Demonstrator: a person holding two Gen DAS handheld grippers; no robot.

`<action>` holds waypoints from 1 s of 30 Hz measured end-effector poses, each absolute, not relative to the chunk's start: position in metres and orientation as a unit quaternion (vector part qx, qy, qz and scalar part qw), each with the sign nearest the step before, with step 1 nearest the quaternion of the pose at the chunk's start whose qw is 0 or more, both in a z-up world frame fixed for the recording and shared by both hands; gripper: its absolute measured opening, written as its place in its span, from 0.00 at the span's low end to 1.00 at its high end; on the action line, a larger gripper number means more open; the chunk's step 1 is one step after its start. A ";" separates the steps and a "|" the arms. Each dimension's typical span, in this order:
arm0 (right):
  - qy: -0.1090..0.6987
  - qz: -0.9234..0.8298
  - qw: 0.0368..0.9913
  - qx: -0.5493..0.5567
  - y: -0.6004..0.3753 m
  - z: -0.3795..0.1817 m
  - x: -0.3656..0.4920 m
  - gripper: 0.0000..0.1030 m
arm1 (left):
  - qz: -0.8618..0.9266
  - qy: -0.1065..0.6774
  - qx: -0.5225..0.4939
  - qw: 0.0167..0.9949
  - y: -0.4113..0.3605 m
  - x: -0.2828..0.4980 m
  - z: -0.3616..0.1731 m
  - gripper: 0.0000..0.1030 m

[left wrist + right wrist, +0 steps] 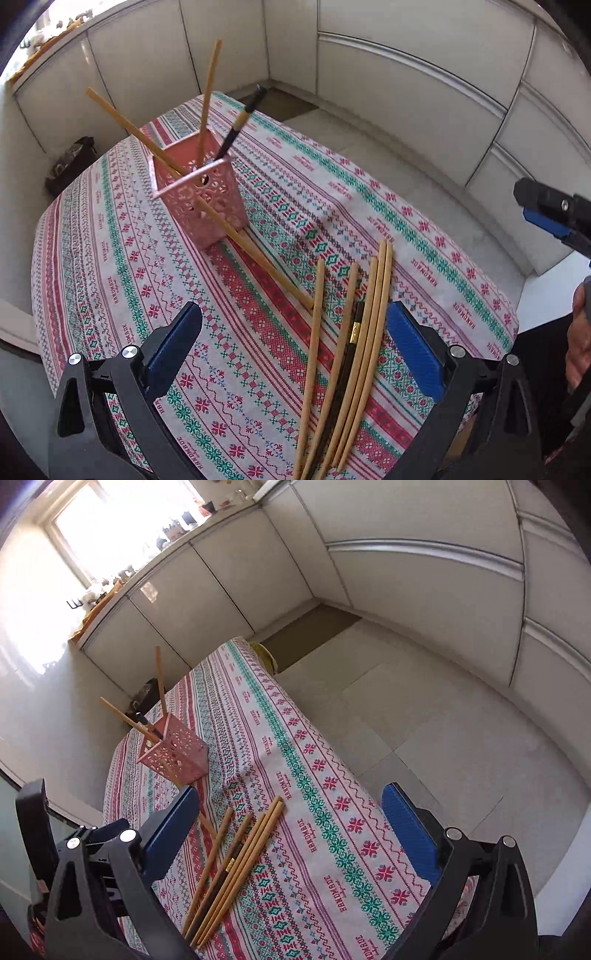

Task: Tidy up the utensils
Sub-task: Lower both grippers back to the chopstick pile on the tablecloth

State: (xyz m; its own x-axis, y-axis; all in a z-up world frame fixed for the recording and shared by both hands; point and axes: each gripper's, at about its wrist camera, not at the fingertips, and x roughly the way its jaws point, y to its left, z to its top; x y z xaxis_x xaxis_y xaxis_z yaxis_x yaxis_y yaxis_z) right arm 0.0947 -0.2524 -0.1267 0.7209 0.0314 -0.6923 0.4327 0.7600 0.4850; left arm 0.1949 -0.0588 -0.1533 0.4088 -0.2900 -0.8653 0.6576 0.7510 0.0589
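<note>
A pink perforated holder (199,199) (173,755) stands on the patterned tablecloth (110,258). Two bamboo chopsticks and a black one (240,122) stick up out of it. Another long bamboo chopstick (258,254) leans across its rim, lower end on the cloth. Several loose bamboo chopsticks (369,332) (236,860) and a black one with a gold band (355,328) lie side by side on the cloth. My left gripper (295,310) hangs open just above them, its right finger beside the bundle. My right gripper (291,790) is open and empty, right of the bundle.
The table's right edge drops to a pale tiled floor (424,720). White cabinets (406,85) line the walls. A dark bag (70,166) sits on the floor beyond the far-left table edge. A person's hand (580,339) shows at the right border.
</note>
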 end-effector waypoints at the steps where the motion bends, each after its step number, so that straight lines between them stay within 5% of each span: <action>1: 0.364 -0.110 0.859 0.343 -0.257 -0.131 0.095 0.93 | -0.291 0.465 0.208 0.809 -0.060 0.196 -0.159 0.89; 5: 0.380 -0.100 0.837 0.380 -0.267 -0.143 0.096 0.93 | -0.305 0.502 0.249 0.770 -0.067 0.199 -0.184 0.53; 8: 0.381 -0.096 0.836 0.382 -0.267 -0.144 0.095 0.93 | -0.305 0.523 0.279 0.745 -0.070 0.200 -0.203 0.42; 18: 0.423 -0.086 0.811 0.395 -0.264 -0.159 0.109 0.93 | -0.312 0.556 0.279 0.718 -0.088 0.214 -0.229 0.32; 22: 0.454 -0.085 0.783 0.417 -0.261 -0.174 0.121 0.93 | -0.332 0.561 0.272 0.708 -0.093 0.217 -0.236 0.07; 27: 0.512 -0.089 0.735 0.435 -0.249 -0.201 0.145 0.92 | -0.329 0.561 0.233 0.722 -0.078 0.196 -0.238 0.06; 30: 0.534 -0.113 0.732 0.407 -0.239 -0.207 0.156 0.74 | -0.320 0.555 0.165 0.750 -0.055 0.186 -0.230 0.06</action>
State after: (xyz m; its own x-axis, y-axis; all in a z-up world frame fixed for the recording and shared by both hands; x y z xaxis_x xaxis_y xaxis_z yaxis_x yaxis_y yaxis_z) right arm 0.1562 -0.2389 -0.2073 0.4037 0.2704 -0.8740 0.6003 0.6426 0.4761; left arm 0.1863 -0.0546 -0.2297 0.1798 -0.2978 -0.9375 0.6634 0.7405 -0.1080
